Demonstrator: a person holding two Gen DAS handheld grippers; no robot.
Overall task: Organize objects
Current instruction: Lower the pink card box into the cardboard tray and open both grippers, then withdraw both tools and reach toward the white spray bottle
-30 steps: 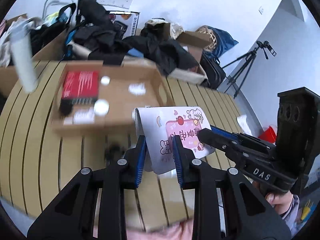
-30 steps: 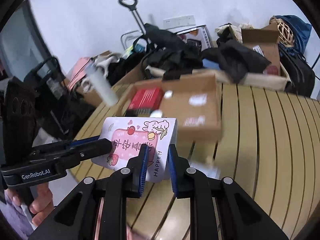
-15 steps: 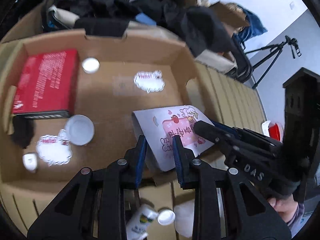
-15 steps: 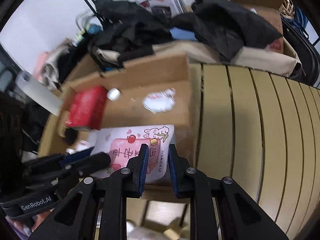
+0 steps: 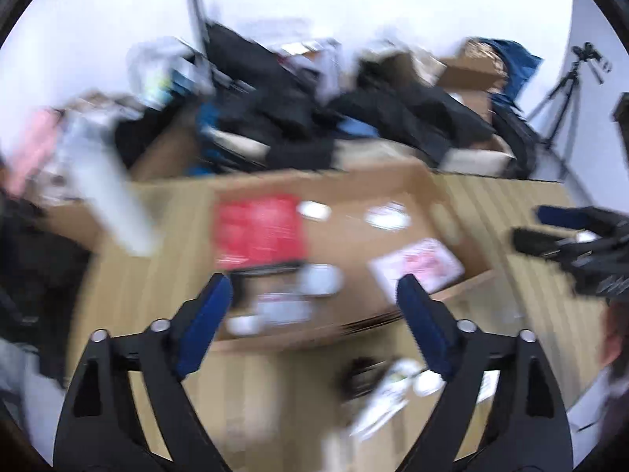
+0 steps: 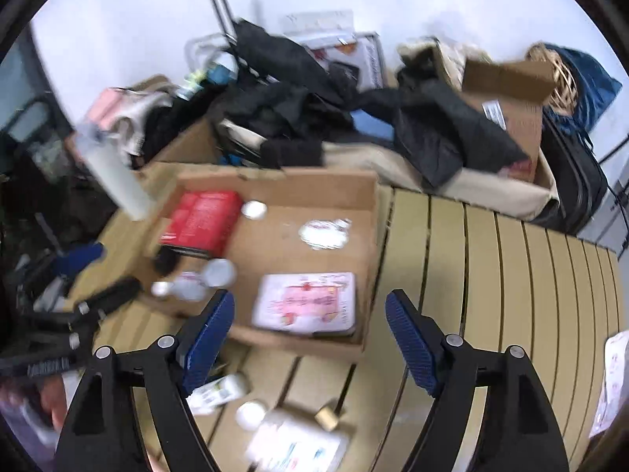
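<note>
Pink-and-white illustrated card [image 6: 306, 302] lies flat in the shallow brown cardboard tray [image 6: 369, 212], in the near right corner, close to the tray's front and right walls. Neither gripper touches it. The right gripper [image 6: 308, 338] hovers above the tray's front edge, its blue-padded jaws having just been opening, now spread wide with nothing between them. The left gripper [image 5: 312, 314], seen blurred, has likewise just been opening and stands wide and empty. Deeper in the tray sit a red rectangular box [image 6: 200, 220], a small white round cap [image 6: 254, 209] and a white cloud-shaped sticker [image 6: 324, 233]. The tray rests on a slatted yellowish wooden table [image 6: 511, 275]. A white bottle [image 6: 216, 391] lies on the table just before the tray.
</note>
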